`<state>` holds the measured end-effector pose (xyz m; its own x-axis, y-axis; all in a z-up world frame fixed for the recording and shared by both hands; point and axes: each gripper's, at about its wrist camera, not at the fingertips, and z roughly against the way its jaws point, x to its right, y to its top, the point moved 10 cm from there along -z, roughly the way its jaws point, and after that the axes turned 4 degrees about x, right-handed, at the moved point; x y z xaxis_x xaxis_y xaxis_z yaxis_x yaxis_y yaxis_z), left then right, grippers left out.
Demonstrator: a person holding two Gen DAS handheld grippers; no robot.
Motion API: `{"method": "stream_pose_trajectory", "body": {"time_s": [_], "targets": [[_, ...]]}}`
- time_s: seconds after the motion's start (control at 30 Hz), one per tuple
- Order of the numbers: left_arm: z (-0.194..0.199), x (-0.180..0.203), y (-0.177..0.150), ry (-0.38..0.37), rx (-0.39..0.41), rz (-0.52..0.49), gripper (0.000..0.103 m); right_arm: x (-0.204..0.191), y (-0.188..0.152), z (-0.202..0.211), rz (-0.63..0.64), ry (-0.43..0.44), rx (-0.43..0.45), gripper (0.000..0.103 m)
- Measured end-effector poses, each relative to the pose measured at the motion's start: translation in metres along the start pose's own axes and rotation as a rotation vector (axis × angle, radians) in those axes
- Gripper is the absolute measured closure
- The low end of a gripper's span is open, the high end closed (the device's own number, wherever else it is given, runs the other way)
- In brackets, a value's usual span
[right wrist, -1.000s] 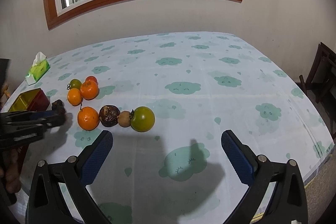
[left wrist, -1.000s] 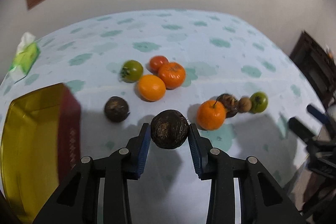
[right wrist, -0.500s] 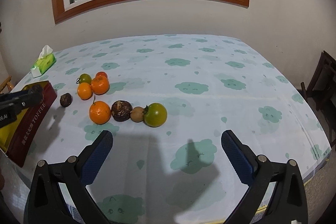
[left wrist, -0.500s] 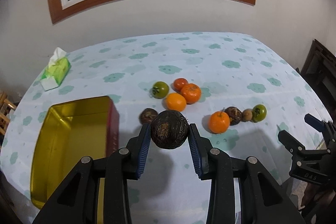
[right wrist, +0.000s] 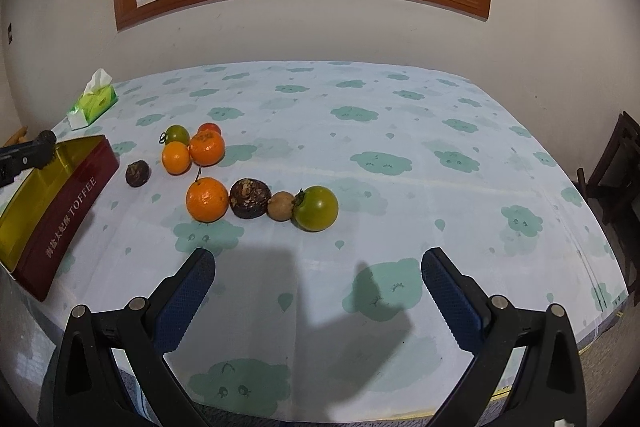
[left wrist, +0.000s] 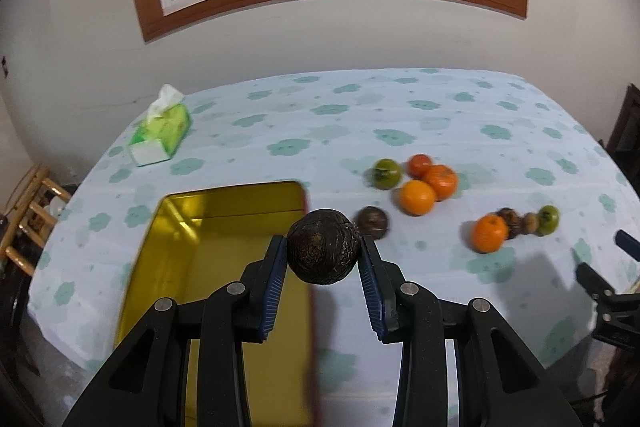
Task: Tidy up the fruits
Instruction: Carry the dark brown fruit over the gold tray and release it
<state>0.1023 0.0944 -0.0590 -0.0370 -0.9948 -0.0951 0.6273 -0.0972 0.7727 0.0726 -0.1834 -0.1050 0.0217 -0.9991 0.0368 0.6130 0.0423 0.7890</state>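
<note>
My left gripper (left wrist: pixel 323 261) is shut on a dark brown wrinkled fruit (left wrist: pixel 323 247) and holds it above the right edge of the open gold-lined toffee tin (left wrist: pixel 208 267). On the cloth lie a dark fruit (left wrist: pixel 373 221), a cluster of two oranges, a red and a green fruit (left wrist: pixel 418 197), and a row of orange, brown, small brown and green fruit (left wrist: pixel 488 233). My right gripper (right wrist: pixel 318 285) is open and empty above the near table edge, short of that row (right wrist: pixel 207 199). The tin (right wrist: pixel 60 203) sits at the left there, with the left gripper (right wrist: pixel 28 155) over it.
A green tissue pack (left wrist: pixel 162 133) lies at the table's far left, also in the right wrist view (right wrist: pixel 93 103). A wooden chair (left wrist: pixel 28 223) stands left of the table; dark furniture (right wrist: pixel 616 171) stands right. The table is covered with a cloud-print cloth (right wrist: pixel 400 131).
My left gripper has carried the dark fruit up and left, from above the cloth to above the tin's right edge. The right gripper has drawn slightly closer to the fruit row, still open.
</note>
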Motion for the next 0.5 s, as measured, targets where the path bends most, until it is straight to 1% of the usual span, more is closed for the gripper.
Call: {"method": "stream_pose_trajectory", "body": {"time_s": [0.2,0.37,0.5], "targets": [[-0.018,-0.035,-0.005,0.072,-0.030,-0.020,0.066,-0.003,-0.004,-0.001,0.010,0.006,-0.015,0.000],[-0.043,-0.066,-0.014,0.133,-0.083,-0.028,0.066,-0.006,-0.006,-0.001,0.019,0.010,-0.020,0.000],[-0.057,-0.084,-0.021,0.160,-0.119,-0.017,0.066,-0.010,-0.008,-0.002,0.028,0.013,-0.028,0.000]]}}
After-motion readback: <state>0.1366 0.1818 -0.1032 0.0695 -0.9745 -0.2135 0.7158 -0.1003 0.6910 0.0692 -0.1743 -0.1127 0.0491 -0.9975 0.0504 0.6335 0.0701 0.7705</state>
